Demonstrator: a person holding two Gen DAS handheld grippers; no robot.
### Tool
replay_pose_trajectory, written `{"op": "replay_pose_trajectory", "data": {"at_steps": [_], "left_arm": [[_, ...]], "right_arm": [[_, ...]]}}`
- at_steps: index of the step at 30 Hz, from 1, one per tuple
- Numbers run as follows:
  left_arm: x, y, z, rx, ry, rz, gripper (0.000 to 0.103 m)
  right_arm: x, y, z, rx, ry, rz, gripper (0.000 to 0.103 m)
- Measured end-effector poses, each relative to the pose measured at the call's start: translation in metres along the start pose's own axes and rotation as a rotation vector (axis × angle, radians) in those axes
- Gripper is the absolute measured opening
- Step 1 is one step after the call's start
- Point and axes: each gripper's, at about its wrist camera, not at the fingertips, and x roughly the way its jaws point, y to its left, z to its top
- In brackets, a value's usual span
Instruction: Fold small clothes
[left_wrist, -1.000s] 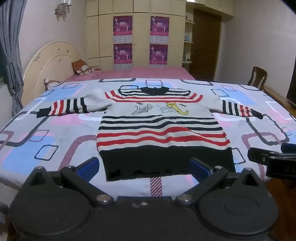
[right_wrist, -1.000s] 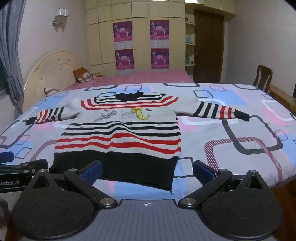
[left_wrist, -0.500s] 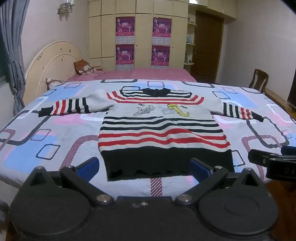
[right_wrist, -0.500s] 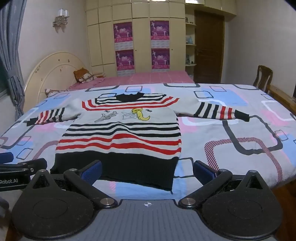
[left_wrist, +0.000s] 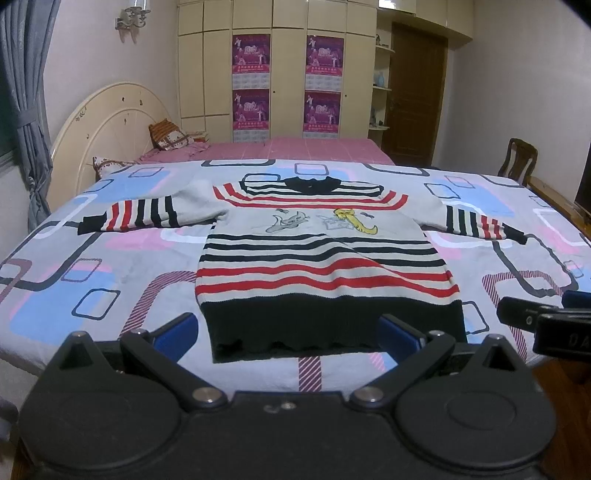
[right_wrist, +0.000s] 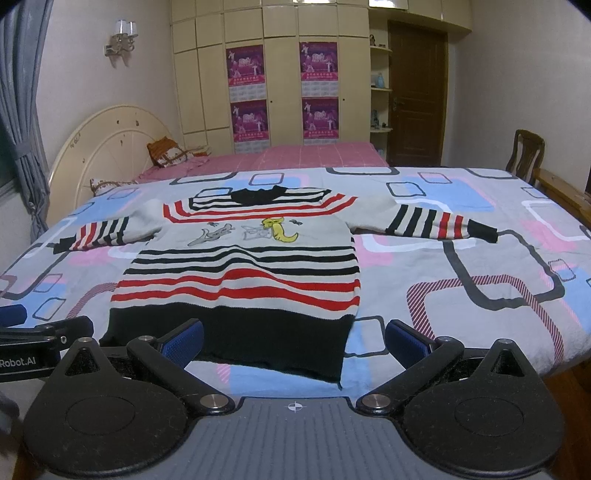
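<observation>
A small striped sweater (left_wrist: 325, 266) (right_wrist: 243, 273) lies flat and face up on the bed, both sleeves spread out sideways, black hem nearest me. My left gripper (left_wrist: 288, 332) hovers open just short of the hem, with nothing between its blue pads. My right gripper (right_wrist: 295, 341) is open too, near the hem's right corner, and holds nothing. Each gripper shows at the edge of the other's view: the right gripper (left_wrist: 543, 321) and the left gripper (right_wrist: 40, 332).
The bed carries a patterned grey, blue and pink sheet (left_wrist: 92, 280). Behind it stand a second bed with a pink cover (left_wrist: 295, 147), a cream headboard (left_wrist: 103, 129) and a wardrobe. A wooden chair (right_wrist: 524, 151) is at the far right.
Both views have shifted only slightly, with the sweater a little lower in the left wrist view. The sweater has not moved and both grippers stay open.
</observation>
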Motion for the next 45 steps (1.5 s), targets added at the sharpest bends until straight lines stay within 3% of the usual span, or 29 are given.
{"op": "replay_pose_trajectory", "data": {"at_steps": [45], "left_arm": [[0.0015, 0.0033, -0.0028, -0.011, -0.001, -0.005, 0.103]], "right_arm": [[-0.0003, -0.0027, 0.0023, 0.002, 0.0, 0.007, 0.103]]}}
